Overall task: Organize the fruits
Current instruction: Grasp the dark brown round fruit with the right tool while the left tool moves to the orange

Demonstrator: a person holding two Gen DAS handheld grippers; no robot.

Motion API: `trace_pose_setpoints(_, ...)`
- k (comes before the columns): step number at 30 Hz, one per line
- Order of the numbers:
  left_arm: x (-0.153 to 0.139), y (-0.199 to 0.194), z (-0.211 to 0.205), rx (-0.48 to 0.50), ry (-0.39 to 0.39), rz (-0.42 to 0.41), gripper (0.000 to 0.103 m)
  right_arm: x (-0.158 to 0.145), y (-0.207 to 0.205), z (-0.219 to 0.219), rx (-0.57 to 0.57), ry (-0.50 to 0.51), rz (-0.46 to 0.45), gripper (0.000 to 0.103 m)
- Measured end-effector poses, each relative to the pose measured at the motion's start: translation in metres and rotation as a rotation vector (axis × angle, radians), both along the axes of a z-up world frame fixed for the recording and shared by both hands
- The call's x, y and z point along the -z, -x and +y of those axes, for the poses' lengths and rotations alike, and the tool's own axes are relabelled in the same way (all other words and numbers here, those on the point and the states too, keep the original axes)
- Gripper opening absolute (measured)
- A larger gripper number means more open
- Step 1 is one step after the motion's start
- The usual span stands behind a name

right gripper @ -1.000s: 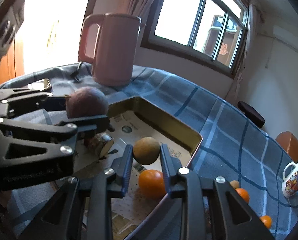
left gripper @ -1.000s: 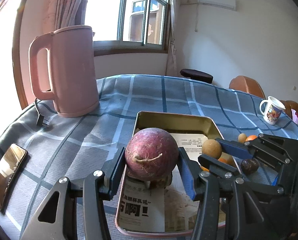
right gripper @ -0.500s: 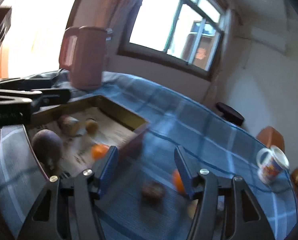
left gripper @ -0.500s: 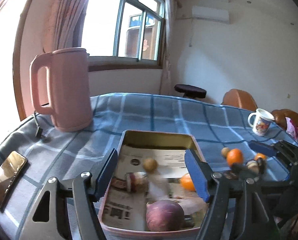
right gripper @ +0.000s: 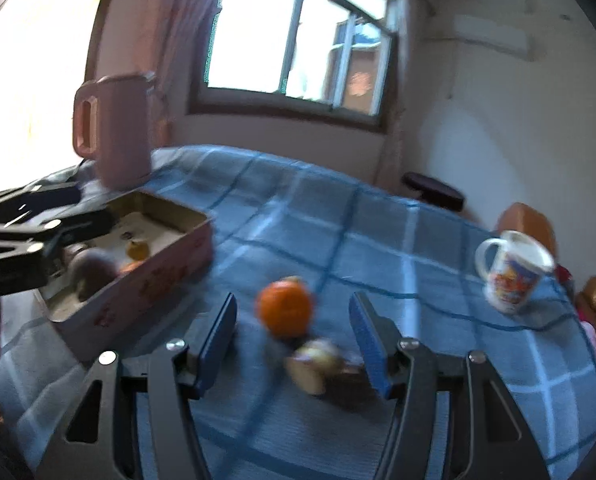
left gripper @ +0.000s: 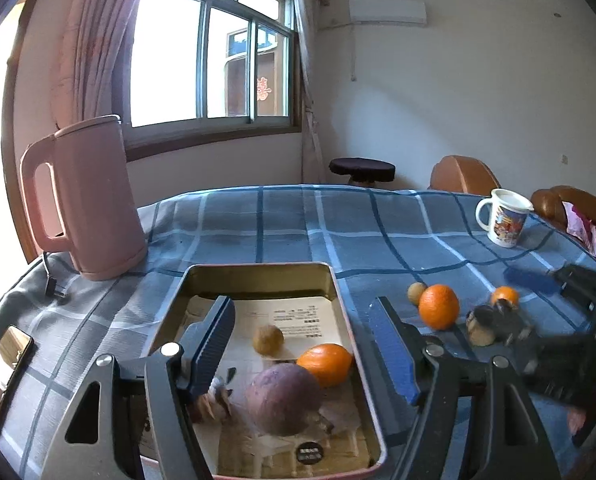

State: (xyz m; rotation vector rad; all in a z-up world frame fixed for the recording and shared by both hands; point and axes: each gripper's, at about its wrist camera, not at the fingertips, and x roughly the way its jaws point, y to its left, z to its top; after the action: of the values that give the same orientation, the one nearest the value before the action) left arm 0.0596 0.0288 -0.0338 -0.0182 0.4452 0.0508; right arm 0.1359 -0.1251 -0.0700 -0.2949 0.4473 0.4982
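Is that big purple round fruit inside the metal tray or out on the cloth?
Inside: the purple fruit rests on the tray's paper lining.

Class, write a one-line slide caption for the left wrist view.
Open left gripper hovers over a tin tray holding a purple fruit and an orange.

A tin tray (left gripper: 340, 300) sits on the table (left gripper: 282, 220). A big round fruit (left gripper: 284, 398), an orange (left gripper: 325, 363) and a small ball fruit (left gripper: 267, 336) lie in it. To its right lie more fruits (left gripper: 438, 306). A jug (left gripper: 84, 200) stands behind-left, a mug (left gripper: 504, 218) far right.
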Motion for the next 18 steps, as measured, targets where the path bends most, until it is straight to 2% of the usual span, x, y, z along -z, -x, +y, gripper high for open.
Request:
trace_pose_setpoints(4,0.002,-0.002,0.014,-0.025,0.028,0.008,0.071,0.014,-0.013,0.032,-0.064,0.035,0.115,0.059)
trace_pose_setpoints(8,0.0,0.002,0.019,-0.027,0.042,-0.003,0.071,0.031,-0.022,0.049,-0.062,0.107,0.192,0.055)
trace_pose_setpoints(13,0.002,0.002,0.019,-0.016,0.052,0.0,0.071,0.044,-0.038,0.053,-0.037,0.135,0.291,0.049)
trace_pose_setpoints(15,0.003,0.002,0.016,-0.007,0.052,0.004,0.071,0.044,-0.039,0.051,-0.05,0.116,0.302,0.043)
trace_pose_setpoints(18,0.002,0.0,0.009,0.014,0.046,0.009,0.071,0.039,-0.033,0.049,-0.045,0.103,0.266,0.042)
